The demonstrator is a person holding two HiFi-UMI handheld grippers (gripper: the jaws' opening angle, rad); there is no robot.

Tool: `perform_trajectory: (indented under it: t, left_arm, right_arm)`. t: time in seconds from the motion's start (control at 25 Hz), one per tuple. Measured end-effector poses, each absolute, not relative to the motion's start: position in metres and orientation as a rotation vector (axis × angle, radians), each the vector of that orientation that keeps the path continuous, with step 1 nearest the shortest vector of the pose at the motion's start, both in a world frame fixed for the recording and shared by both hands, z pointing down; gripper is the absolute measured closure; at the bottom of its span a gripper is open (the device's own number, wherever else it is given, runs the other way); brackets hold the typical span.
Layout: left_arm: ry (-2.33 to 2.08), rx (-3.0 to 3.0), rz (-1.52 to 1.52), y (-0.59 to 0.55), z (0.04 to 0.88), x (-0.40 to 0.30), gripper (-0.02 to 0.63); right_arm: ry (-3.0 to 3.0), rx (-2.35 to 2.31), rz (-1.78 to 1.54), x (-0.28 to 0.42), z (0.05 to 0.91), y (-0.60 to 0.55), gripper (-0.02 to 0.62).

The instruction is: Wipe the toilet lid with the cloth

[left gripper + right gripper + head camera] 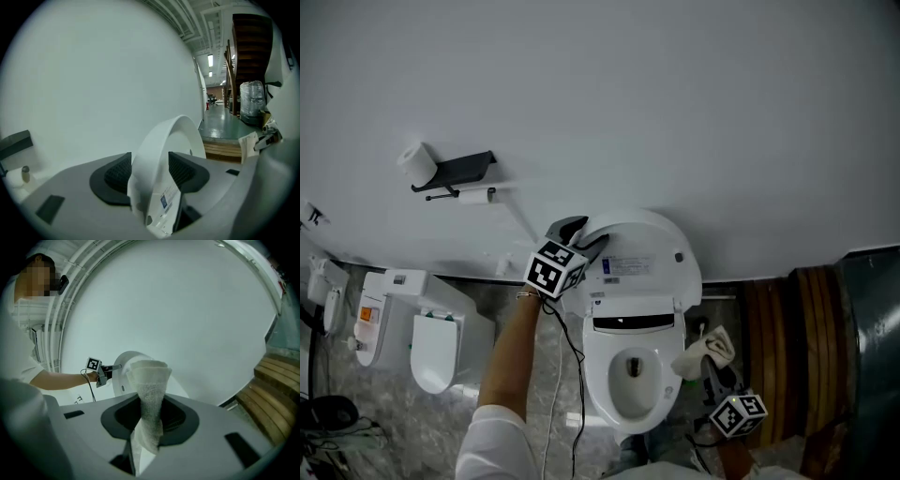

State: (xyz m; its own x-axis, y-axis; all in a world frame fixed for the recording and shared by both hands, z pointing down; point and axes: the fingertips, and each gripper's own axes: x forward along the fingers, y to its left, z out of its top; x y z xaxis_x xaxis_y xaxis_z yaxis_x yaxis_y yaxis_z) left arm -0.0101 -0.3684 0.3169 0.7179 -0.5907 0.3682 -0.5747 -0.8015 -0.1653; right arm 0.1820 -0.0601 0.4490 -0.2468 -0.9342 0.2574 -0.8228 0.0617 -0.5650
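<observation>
1. Head view shows the pale grey wall (628, 94) filling the upper half, with the toilet at its foot.
2. White ceramic toilet bowl (602, 380) lies uncovered below the wall, its opening plain to see.
3. White plastic toilet lid (642, 246) stands raised, tipped back toward the wall. The face with the printed label is turned to the person. I cannot tell whether it touches the wall.
4. Left tool (581, 234) is at the lid's upper left rim. In the left gripper view its jaws are spread wide with the rim running up between them, and the pads do not visibly press on it. I judge that it is there to steady the lid.
5. Right tool (714, 375) hangs low, just beside the bowl's right side and well apart from the lid. Its jaws are pinched on the cloth.
6. White folded terry cloth (147, 390) sticks up out of that pinch as a narrow wad and touches nothing else.
   - Step in hand, as I judge it: the lid is ready and the cloth is held, but wiping has not begun.
   - The next move calls for lifting the cloth up and across to the lid's face and laying it flat there.
   - It should then be stroked with light pressure, so the lid does not swing, and kept clear of the left tool.
</observation>
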Motion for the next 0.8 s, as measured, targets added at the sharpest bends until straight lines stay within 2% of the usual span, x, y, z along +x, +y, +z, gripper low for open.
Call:
perform_trajectory:
  t: [0.36,0.8]
  left_arm:
    - [0.533,-2.806,-0.784,-0.196,0.327,-0.028,0.360]
    - [0.134,-2.692,-0.989,0.023,0.441,-0.060,0.359]
  right_arm:
    - [2.220,-1.703,-0.927,0.160,0.401,0.013,0.505]
    - [2.229,-1.807,-1.050,0.130,0.412,0.122,0.505]
